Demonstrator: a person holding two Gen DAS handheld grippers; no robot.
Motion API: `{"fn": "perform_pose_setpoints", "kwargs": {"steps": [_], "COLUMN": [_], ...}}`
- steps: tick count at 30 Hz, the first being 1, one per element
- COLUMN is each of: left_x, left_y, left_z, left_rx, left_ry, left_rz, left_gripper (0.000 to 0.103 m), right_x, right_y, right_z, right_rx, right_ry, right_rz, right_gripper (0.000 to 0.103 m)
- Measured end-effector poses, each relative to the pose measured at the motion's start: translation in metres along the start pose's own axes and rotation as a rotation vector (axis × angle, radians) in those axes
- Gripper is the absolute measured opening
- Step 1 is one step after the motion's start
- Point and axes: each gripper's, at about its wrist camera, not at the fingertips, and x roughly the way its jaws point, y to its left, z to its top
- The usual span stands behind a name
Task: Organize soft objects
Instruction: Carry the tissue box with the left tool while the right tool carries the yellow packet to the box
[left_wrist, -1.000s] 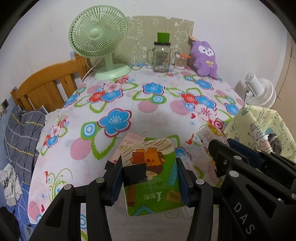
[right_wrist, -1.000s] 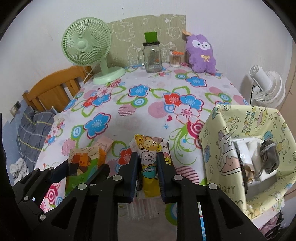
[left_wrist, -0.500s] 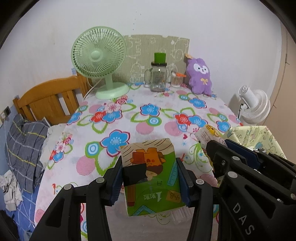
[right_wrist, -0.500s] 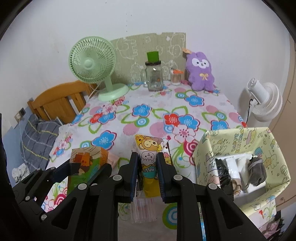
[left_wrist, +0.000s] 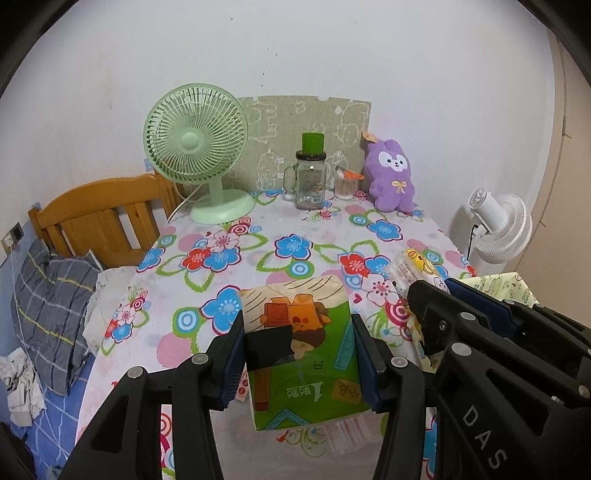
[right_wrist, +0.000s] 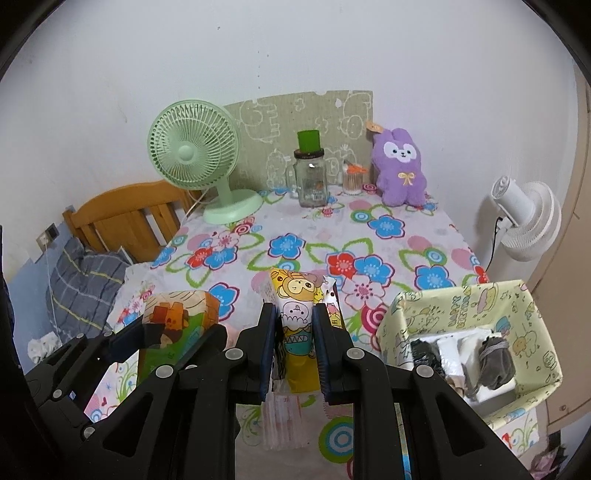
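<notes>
My left gripper (left_wrist: 298, 334) is shut on a green tissue pack (left_wrist: 301, 347) printed with an orange cartoon figure, held above the flowered tablecloth (left_wrist: 258, 254). That pack (right_wrist: 177, 325) also shows at the left of the right wrist view. My right gripper (right_wrist: 294, 325) is shut on a yellow tissue pack (right_wrist: 297, 317) with cartoon animals, pinched narrow between its pads; the same pack (left_wrist: 413, 267) peeks out past the right gripper's body in the left wrist view. A pale yellow patterned box (right_wrist: 517, 310) stands low at the right, with white and dark soft items inside.
At the table's far edge stand a green desk fan (left_wrist: 197, 147), a glass jar with a green lid (left_wrist: 311, 177), a small cup of sticks (left_wrist: 345, 182) and a purple plush rabbit (left_wrist: 393, 173). A wooden chair (left_wrist: 103, 214) and grey checked cloth (left_wrist: 51, 302) are left; a white fan (right_wrist: 524, 218) right.
Both grippers have risen with their packs still gripped, and the table now lies further below. The patterned box has come more fully into the right wrist view.
</notes>
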Motion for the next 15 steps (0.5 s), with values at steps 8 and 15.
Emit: {"fn": "perform_pose_setpoints", "kwargs": {"steps": [8, 15], "left_x": [-0.002, -0.002], "left_y": [-0.014, -0.031], "left_z": [0.004, 0.01], "left_rx": [0.008, 0.013], "left_ry": [-0.01, -0.023], "left_rz": [-0.009, -0.012], "left_gripper": [0.053, 0.053], "right_x": [-0.008, -0.012], "right_y": [-0.012, -0.028], "right_z": [0.003, 0.007], "right_rx": [-0.005, -0.007], "right_ry": [-0.013, -0.025], "right_rz": [-0.013, -0.013], "right_gripper": [0.023, 0.023]}}
